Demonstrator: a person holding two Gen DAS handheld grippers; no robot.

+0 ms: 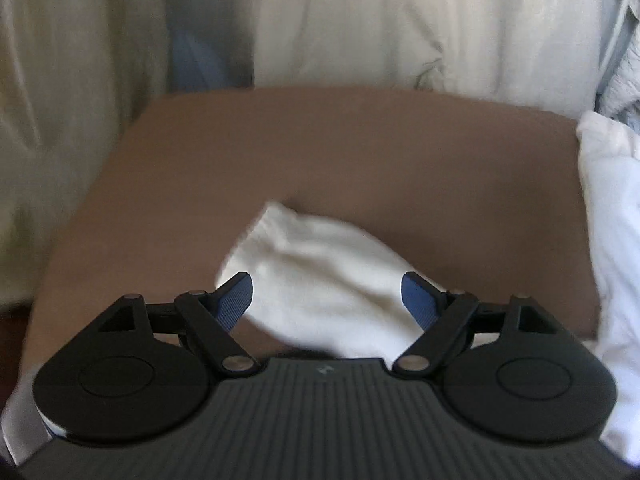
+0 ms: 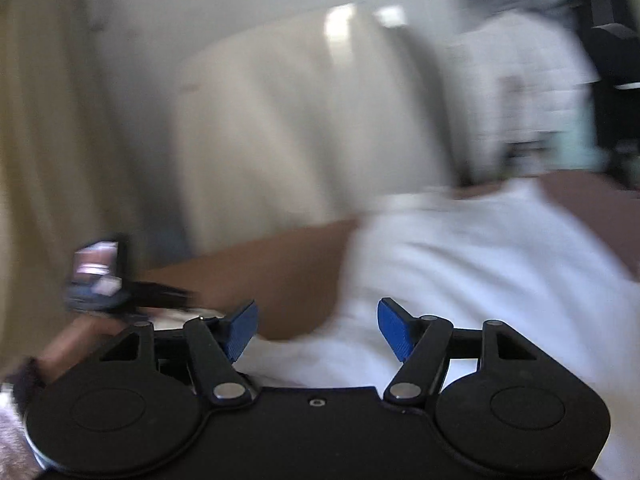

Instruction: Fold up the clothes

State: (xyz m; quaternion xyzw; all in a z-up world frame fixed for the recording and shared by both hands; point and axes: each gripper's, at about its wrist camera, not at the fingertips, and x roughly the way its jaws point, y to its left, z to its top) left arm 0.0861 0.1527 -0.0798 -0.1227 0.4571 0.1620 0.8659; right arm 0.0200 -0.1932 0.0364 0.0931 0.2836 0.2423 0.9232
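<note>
A small white garment [image 1: 320,276], loosely bunched, lies on the brown surface [image 1: 320,152] in the left wrist view. My left gripper [image 1: 328,300] is open just above its near end, one blue pad on each side, holding nothing. In the blurred right wrist view, my right gripper [image 2: 316,330] is open and empty over a larger white cloth [image 2: 480,272] that lies on the brown surface [image 2: 280,264]. The left gripper and the hand holding it [image 2: 96,280] show at the left of that view.
A pile of white cloth [image 1: 612,220] lies along the right edge of the brown surface. Pale curtains [image 1: 360,20] hang behind it. Dark furniture [image 2: 616,40] stands at the far right of the right wrist view.
</note>
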